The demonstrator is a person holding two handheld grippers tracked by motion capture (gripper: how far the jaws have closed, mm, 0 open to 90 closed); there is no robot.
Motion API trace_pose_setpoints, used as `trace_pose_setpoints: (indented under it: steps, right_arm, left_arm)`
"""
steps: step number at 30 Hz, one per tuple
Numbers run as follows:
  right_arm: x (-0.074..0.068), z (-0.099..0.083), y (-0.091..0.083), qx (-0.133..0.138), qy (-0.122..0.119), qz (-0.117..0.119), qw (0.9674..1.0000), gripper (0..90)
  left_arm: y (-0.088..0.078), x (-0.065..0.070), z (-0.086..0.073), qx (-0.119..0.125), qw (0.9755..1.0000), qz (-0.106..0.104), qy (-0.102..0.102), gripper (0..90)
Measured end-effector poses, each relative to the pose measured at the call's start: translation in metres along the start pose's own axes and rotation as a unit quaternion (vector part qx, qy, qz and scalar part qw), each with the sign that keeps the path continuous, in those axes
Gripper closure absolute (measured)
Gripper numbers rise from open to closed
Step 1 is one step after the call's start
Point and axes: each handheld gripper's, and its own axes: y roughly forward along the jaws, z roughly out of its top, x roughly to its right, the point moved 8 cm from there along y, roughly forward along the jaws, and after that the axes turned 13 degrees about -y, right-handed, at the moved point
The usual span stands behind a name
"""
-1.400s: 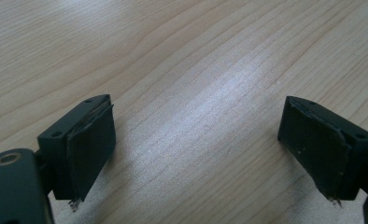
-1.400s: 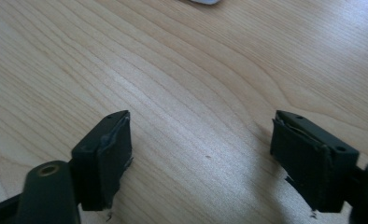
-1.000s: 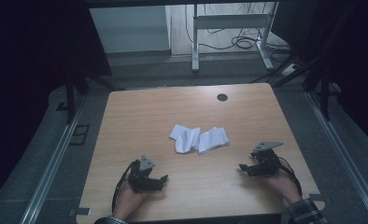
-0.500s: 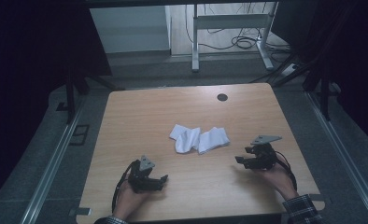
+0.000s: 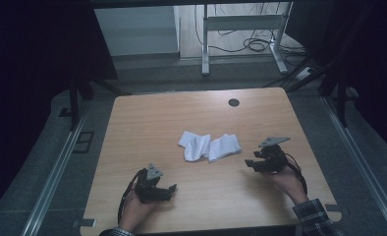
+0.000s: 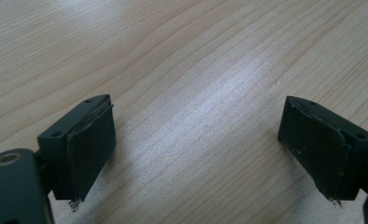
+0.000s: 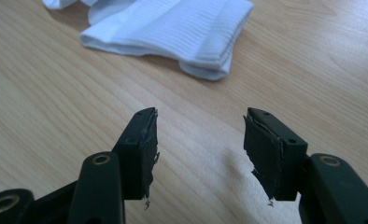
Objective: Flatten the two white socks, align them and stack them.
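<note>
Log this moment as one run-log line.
left claw: open, empty, near edge | right claw: open, empty, facing white socks | socks: mid-table, untouched

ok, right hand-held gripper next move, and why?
Probably ease the right hand-held gripper forward onto the near edge of the white sock: its jaws stand open and empty, the sock lies just ahead, apart from them, while the left hand-held gripper sits farther off.

2 white socks (image 5: pixel 210 146) lie crumpled, touching, at the table's (image 5: pixel 147 123) middle.

No text, label, brand, number or sign can be read on anything in these views.
</note>
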Motion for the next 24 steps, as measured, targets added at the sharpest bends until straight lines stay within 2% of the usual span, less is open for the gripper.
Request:
trace_pose_setpoints:
  steps: [7,9,14,20,24]
  right_arm:
    - [0.002,0.010,0.010,0.000,-0.002,-0.003,1.0000,44.6]
    - [0.006,0.016,0.012,0.009,0.012,-0.007,0.9999,47.4]
    - [0.011,0.029,0.018,0.022,0.022,-0.010,0.9995,55.0]
    - [0.014,0.039,0.030,0.030,0.012,-0.020,0.9993,57.7]
    - [0.017,0.041,0.038,0.027,0.020,-0.023,0.9992,60.3]
  left_arm:
    - [0.000,0.000,0.000,0.000,1.0000,0.000,0.000,11.1]
    - [0.000,0.000,0.000,0.000,1.0000,0.000,0.000,11.1]
    - [0.000,0.000,0.000,0.000,1.0000,0.000,0.000,11.1]
    - [0.000,0.000,0.000,0.001,1.0000,0.000,0.000,11.1]
    - [0.000,0.000,0.000,0.001,1.0000,0.000,0.000,11.1]
